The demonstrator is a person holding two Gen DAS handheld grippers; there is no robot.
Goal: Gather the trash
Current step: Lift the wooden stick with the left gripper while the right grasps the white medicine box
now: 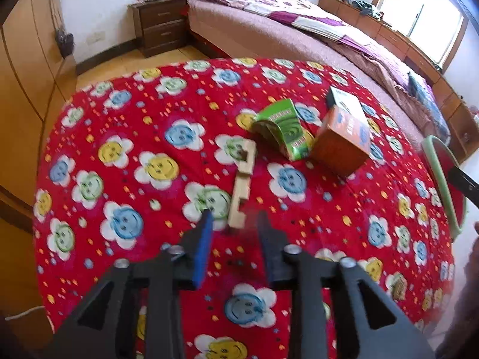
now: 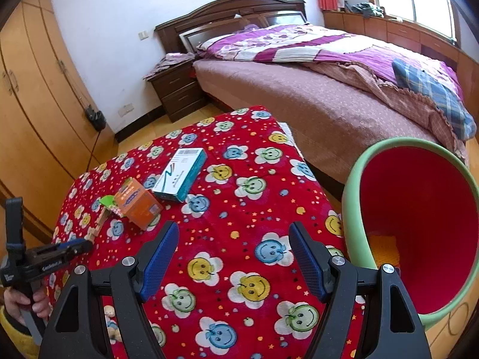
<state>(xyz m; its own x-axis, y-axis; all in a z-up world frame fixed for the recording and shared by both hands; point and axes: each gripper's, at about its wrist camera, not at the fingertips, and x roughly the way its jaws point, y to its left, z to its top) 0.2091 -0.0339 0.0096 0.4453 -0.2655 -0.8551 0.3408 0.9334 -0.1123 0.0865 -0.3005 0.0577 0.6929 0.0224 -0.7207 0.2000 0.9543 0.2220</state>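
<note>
A notched wooden strip [image 1: 242,179] lies on the red smiley-flower cloth [image 1: 119,179]. Its near end sits between the fingertips of my left gripper [image 1: 235,218], which is open with a gap on both sides of the wood. Beyond it lie a crushed green box [image 1: 281,131], an orange box [image 1: 341,143] and a teal-and-white box [image 2: 179,176]. My right gripper [image 2: 233,227] is open over bare cloth, holding nothing. Just right of it a bin with a green rim [image 2: 356,197] and red inside is tipped toward the table; what holds it is hidden.
The cloth-covered table ends close behind the boxes. A bed [image 2: 329,104] stands behind it and to the right, a dark nightstand [image 2: 176,89] at the back, a wooden wardrobe [image 2: 36,104] along the left. A hand [image 2: 27,299] holds the left gripper's handle.
</note>
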